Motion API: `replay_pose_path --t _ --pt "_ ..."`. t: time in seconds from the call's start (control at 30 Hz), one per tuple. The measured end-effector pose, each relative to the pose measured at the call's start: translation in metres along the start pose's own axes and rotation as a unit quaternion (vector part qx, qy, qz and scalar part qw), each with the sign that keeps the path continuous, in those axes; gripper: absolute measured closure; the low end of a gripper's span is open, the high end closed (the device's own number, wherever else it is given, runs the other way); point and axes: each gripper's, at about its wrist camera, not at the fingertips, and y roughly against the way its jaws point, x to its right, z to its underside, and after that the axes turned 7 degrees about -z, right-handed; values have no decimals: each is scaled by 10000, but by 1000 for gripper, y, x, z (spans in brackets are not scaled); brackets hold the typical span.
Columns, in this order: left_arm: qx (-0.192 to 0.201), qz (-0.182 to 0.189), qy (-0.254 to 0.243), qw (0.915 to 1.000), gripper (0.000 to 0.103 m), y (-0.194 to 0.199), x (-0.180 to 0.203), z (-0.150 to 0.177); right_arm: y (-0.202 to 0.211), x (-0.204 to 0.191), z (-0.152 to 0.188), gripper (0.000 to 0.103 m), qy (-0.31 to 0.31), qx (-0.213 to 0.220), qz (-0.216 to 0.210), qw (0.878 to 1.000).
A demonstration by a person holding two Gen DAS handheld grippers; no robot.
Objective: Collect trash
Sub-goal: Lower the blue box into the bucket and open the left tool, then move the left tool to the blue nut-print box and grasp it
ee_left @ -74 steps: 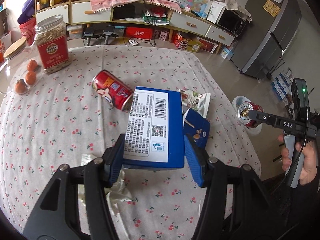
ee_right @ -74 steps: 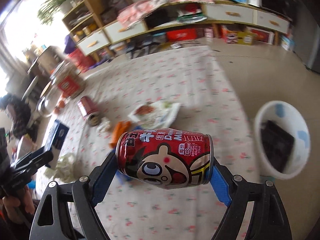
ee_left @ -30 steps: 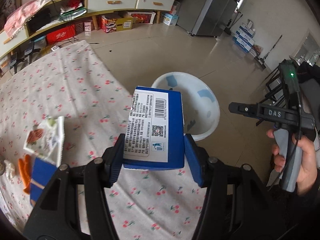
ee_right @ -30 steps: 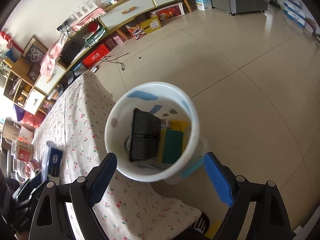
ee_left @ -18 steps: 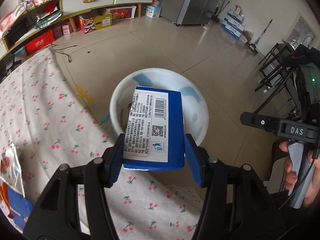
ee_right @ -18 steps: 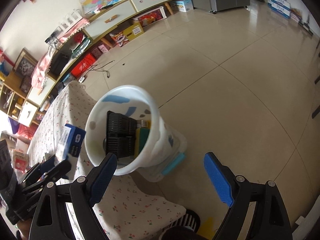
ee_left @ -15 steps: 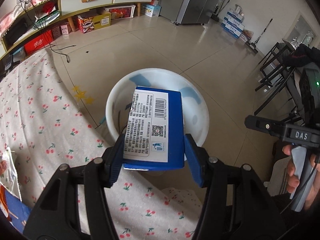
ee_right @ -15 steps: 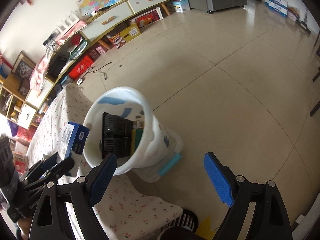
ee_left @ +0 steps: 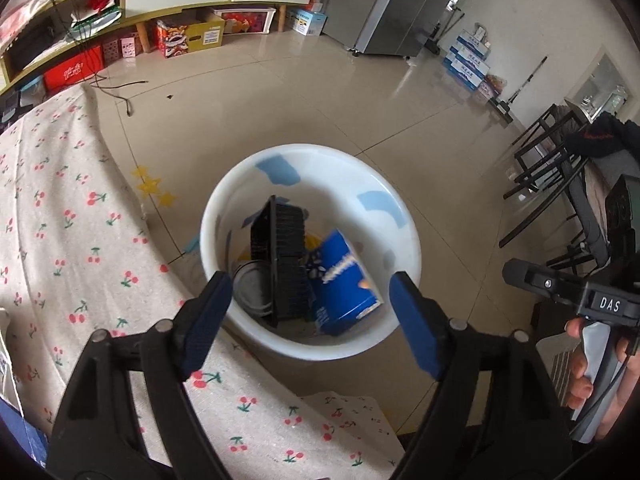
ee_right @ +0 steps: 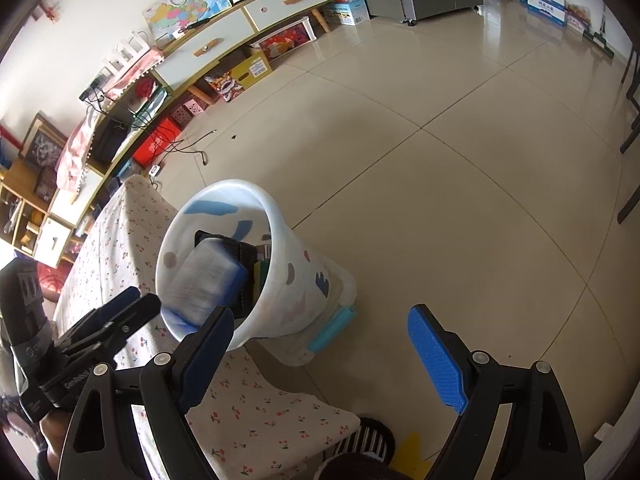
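Left tongs [ee_left: 310, 316] at the bottom of the frame have just been opening and sit wide with nothing between them, right tongs [ee_right: 320, 344] gaping empty too, so the blue box [ee_left: 344, 280] held a moment ago now lies in the white bin [ee_left: 404, 216] mid-frame, though earlier counter [ee_left: 60, 216] leftovers aren't visible now.

blue box [ee_left: 344, 280], cherry-print tablecloth [ee_left: 60, 220]
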Motion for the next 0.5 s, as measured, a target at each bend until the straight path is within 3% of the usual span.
replay_pose_path --t 0.5 --pt "107 -584 351 9976 15 42 -58 24 -2 -27 0 13 294 3 46 9996"
